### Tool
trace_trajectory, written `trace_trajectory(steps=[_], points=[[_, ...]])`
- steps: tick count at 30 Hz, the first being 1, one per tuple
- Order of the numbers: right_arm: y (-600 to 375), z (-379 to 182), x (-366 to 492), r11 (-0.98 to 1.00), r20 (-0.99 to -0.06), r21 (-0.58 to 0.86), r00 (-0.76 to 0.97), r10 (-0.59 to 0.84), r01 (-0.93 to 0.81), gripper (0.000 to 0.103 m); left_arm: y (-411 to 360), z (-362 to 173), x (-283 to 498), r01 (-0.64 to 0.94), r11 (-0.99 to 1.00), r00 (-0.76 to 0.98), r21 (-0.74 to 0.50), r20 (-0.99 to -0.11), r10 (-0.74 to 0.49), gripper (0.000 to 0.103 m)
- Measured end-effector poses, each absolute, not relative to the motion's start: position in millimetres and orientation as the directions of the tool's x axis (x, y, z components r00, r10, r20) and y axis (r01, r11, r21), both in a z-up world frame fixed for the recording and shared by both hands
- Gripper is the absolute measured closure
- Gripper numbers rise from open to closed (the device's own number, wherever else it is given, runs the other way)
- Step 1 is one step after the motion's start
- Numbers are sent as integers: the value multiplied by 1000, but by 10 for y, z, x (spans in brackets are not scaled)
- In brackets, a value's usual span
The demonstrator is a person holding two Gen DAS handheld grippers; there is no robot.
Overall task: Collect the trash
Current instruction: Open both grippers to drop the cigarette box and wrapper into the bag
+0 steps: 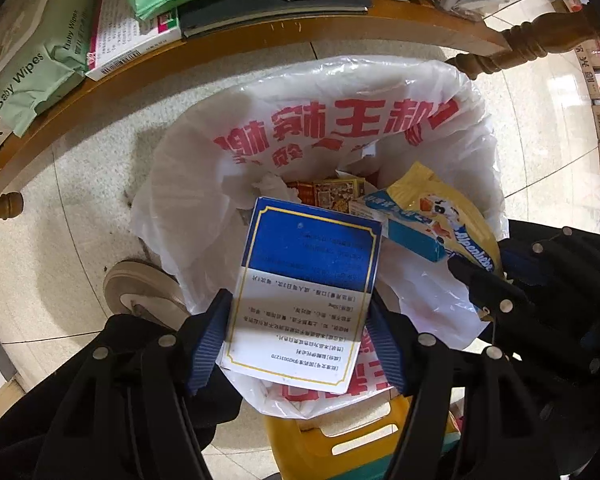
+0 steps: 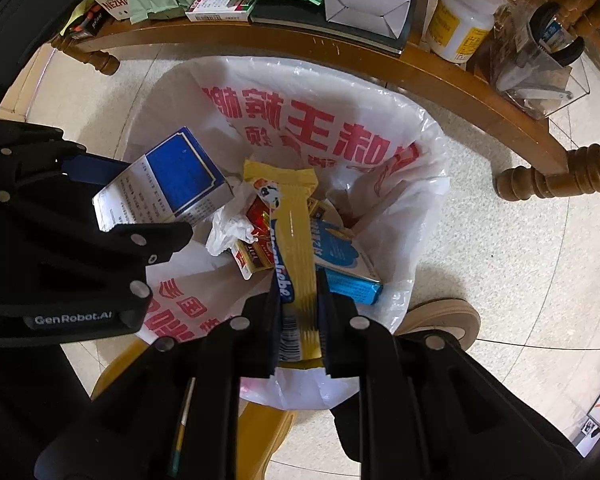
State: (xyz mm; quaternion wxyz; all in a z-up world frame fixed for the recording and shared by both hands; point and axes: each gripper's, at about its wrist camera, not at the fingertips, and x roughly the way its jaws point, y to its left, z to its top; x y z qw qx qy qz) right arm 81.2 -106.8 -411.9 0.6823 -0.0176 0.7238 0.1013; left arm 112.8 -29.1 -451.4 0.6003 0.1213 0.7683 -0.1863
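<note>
A trash bin lined with a white plastic bag with red print point(image 1: 340, 120) point(image 2: 340, 136) stands on the floor below both grippers. My left gripper point(image 1: 298, 340) is shut on a blue and white box point(image 1: 304, 288) and holds it over the bin; the box also shows in the right wrist view point(image 2: 172, 184). My right gripper point(image 2: 298, 312) is shut on a yellow candy wrapper point(image 2: 292, 240) over the bin; the wrapper also shows in the left wrist view point(image 1: 448, 212). Inside the bin lie a light blue box point(image 2: 348, 268), a red and gold pack point(image 2: 256, 252) and a crumpled tissue point(image 2: 230, 226).
A wooden shelf point(image 2: 340, 52) runs just behind the bin, loaded with baby wipes packs point(image 1: 32, 76), boxes, a white bottle point(image 2: 460, 24) and a clear holder. Its turned legs point(image 2: 540, 176) stand to the right. A shoe point(image 1: 140, 292) is beside the bin. A yellow stool point(image 1: 340, 440) sits under the grippers.
</note>
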Motion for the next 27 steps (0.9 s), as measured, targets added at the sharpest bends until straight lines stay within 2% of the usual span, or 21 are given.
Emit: trace_trajectory(steps=[12, 13, 15, 17, 27], points=[[-1051, -4152, 802, 978, -990, 126, -77, 115, -168, 86, -299, -4534, 1121, 403, 905, -270, -136, -962, -24, 29], [-1054, -4148, 805, 978, -991, 125, -74, 114, -166, 84, -297, -4531, 1122, 403, 905, -270, -136, -963, -24, 26], [-1057, -4149, 806, 979, -992, 115, -67, 105, -166, 66, -292, -4515, 1126, 402, 907, -259, -127, -966, -20, 25], [-1063, -4138, 811, 981, -994, 106, -55, 98, -163, 57, -283, -4503, 1135, 400, 908, -256, -124, -966, -20, 23], [-1068, -4097, 809, 982, -994, 106, -42, 100, -159, 54, -266, -4431, 1122, 386, 916, -239, -108, -971, -14, 19]])
